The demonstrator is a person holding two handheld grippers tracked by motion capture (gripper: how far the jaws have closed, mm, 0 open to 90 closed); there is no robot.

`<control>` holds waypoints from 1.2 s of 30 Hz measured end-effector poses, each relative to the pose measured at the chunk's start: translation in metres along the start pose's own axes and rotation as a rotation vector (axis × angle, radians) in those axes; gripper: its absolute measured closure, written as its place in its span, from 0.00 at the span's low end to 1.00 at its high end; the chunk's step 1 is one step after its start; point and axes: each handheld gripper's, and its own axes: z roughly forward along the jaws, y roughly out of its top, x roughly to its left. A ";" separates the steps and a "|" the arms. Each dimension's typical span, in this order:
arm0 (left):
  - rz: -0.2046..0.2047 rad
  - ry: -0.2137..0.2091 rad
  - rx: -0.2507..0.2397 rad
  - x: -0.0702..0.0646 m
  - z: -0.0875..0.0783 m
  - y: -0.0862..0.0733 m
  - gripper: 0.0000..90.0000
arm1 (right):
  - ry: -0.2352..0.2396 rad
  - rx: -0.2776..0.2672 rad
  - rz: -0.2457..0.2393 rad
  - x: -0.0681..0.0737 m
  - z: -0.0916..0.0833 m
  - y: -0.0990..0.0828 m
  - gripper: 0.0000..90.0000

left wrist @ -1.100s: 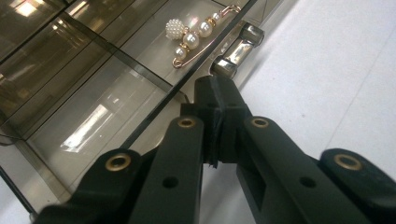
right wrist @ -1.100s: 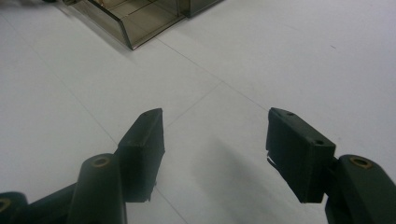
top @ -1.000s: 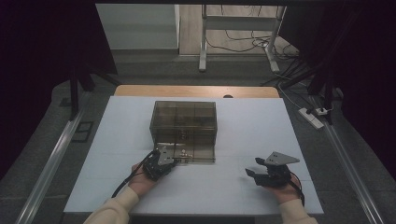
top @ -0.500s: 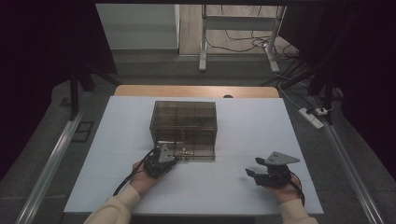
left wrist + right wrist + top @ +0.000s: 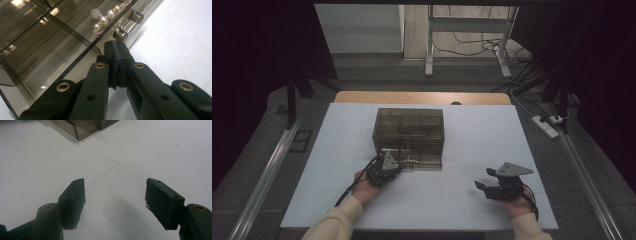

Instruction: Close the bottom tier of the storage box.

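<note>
A smoky clear box (image 5: 409, 127) with several compartments stands mid-table. Its bottom drawer (image 5: 62, 47) is pulled out toward me and holds a gold pin with pearls (image 5: 106, 17), which also shows as a pale speck, the pearl pin (image 5: 412, 161). A metal handle (image 5: 127, 25) sits on the drawer front. My left gripper (image 5: 398, 166) is shut with nothing between its jaws, and the left gripper's tip (image 5: 116, 52) is at the drawer's front edge just short of the handle. My right gripper (image 5: 484, 179) hovers to the right, its jaws just opened wider; the right gripper (image 5: 115, 195) has only bare table between its jaws.
The white table top (image 5: 472, 135) has open room to the right of the box and along the front. A corner of the box (image 5: 82, 127) lies far ahead of the right gripper. Beyond the table are a wooden edge (image 5: 422, 97) and floor cables.
The left gripper has crept slightly toward the box front. The right gripper's jaws stand a little wider; that hand has kept still.
</note>
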 end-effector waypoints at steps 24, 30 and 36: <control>-0.011 0.015 0.006 0.008 0.008 0.007 0.99 | -0.004 0.016 -0.014 0.001 0.002 0.000 0.33; -0.018 0.020 0.007 0.010 0.009 0.009 0.99 | 0.001 0.019 -0.015 0.001 0.003 0.000 0.33; -0.021 0.023 0.006 0.012 0.010 0.010 0.99 | 0.003 0.025 -0.020 0.001 0.003 0.000 0.33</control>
